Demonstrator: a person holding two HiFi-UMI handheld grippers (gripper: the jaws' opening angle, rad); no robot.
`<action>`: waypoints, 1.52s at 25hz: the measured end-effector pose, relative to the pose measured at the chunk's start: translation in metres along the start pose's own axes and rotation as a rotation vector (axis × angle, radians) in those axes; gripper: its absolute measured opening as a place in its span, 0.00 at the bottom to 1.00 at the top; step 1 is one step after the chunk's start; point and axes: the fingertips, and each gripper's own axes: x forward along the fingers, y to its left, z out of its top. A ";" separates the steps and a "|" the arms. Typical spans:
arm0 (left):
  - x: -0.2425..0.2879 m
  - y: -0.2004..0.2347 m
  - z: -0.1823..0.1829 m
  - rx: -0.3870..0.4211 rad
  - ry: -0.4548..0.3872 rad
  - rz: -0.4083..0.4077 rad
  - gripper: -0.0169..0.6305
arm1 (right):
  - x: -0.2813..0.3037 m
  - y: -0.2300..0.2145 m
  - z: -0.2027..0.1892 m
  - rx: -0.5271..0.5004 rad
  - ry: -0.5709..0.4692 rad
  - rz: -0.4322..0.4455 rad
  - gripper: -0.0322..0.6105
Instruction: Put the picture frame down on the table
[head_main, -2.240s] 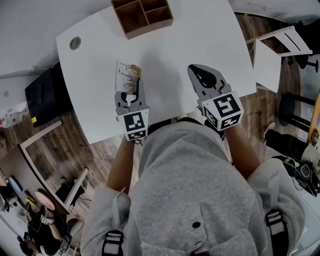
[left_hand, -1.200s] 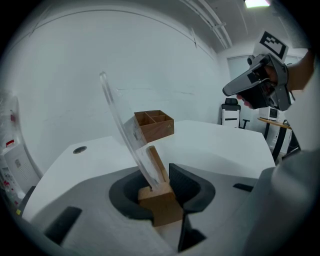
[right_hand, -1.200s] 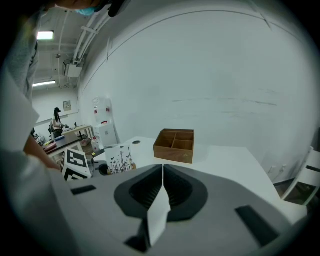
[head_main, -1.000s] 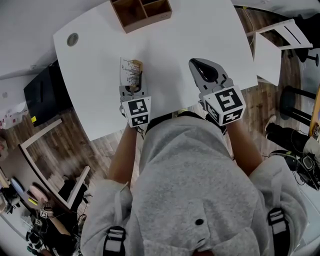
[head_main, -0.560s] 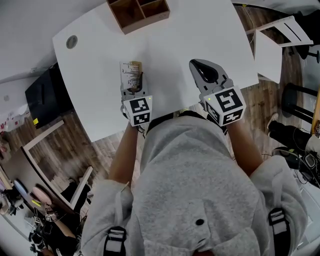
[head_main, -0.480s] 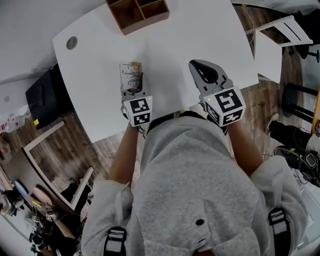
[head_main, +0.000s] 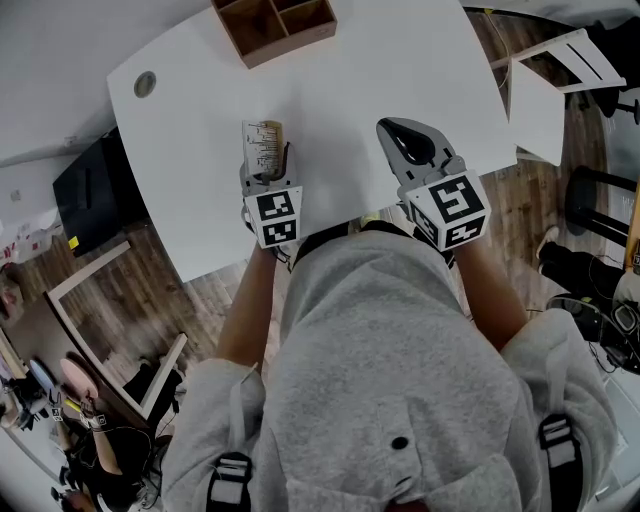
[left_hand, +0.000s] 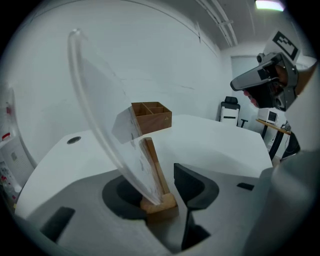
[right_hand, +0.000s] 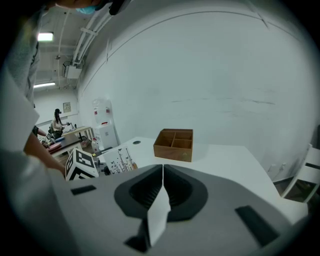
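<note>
Found the clear acrylic picture frame (head_main: 262, 146) with wooden foot (left_hand: 156, 186) standing on the white table (head_main: 340, 90), centre left of the head view, foot lengthwise between the jaws of the left gripper (left_hand: 164, 194). Saw those jaws just opening, a gap beside the foot; noted the right gripper (right_hand: 163, 186) closed tight, empty.

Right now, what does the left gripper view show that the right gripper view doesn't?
Left only: the wooden base of the picture frame between the parted jaws of the left gripper, which have just been opening. Right only: the right gripper, jaws shut together, nothing between them. Both: the picture frame, the wooden box, the white table.
</note>
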 end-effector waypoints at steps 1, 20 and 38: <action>0.000 -0.002 0.000 -0.006 -0.003 -0.006 0.30 | -0.001 0.000 0.000 0.000 -0.002 0.000 0.10; -0.042 -0.007 0.007 -0.146 -0.084 0.001 0.51 | -0.036 -0.017 -0.002 -0.012 -0.050 0.031 0.10; -0.149 -0.060 0.066 -0.197 -0.244 0.160 0.52 | -0.096 -0.039 -0.009 -0.019 -0.128 0.089 0.10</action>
